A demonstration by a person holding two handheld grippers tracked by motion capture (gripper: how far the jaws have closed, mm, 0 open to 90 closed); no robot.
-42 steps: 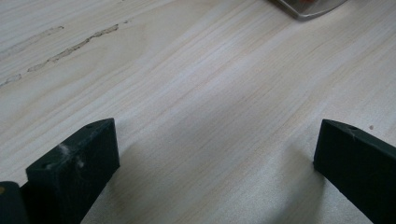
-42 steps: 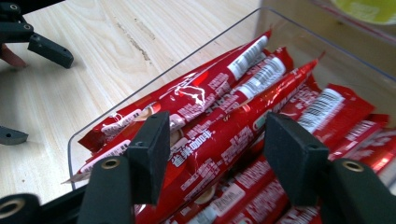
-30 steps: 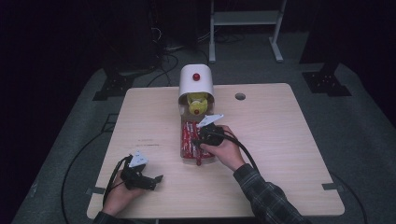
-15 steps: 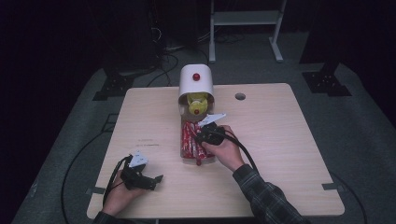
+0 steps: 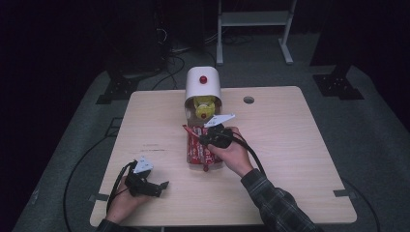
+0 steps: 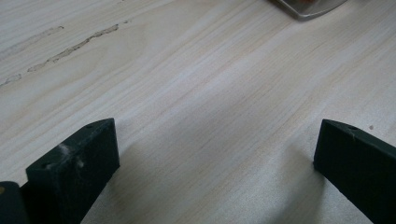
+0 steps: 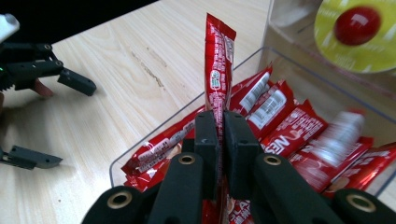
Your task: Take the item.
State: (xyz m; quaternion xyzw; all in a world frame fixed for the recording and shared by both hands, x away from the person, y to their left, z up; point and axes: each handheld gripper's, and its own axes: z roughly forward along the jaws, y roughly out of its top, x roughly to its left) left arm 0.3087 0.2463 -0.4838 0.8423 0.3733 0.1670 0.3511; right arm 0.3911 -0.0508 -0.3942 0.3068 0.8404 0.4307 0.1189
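Observation:
A clear tray [image 7: 140,148] [image 5: 187,153] in the middle of the table holds several red stick packets [image 7: 280,122] [image 5: 195,149]. My right gripper [image 7: 219,122] [image 5: 205,141] is shut on one red packet [image 7: 217,65], which stands upright above the heap. Behind the tray stands a white dispenser [image 5: 203,87] with a red knob and a yellow disc [image 7: 355,32] in its mouth. My left gripper [image 5: 157,187] rests open near the table's front left, its jaws wide apart over bare wood [image 6: 210,116], and it also appears far off [image 7: 51,98] in the right gripper view.
The pale wooden table [image 5: 290,145] has a small round hole [image 5: 248,100] at the back right. A cable runs from each gripper toward the person. Dark floor, stands and a white frame [image 5: 251,29] lie beyond the far edge.
My right gripper has shifted slightly over the tray with the packet in it. The left gripper stays where it was.

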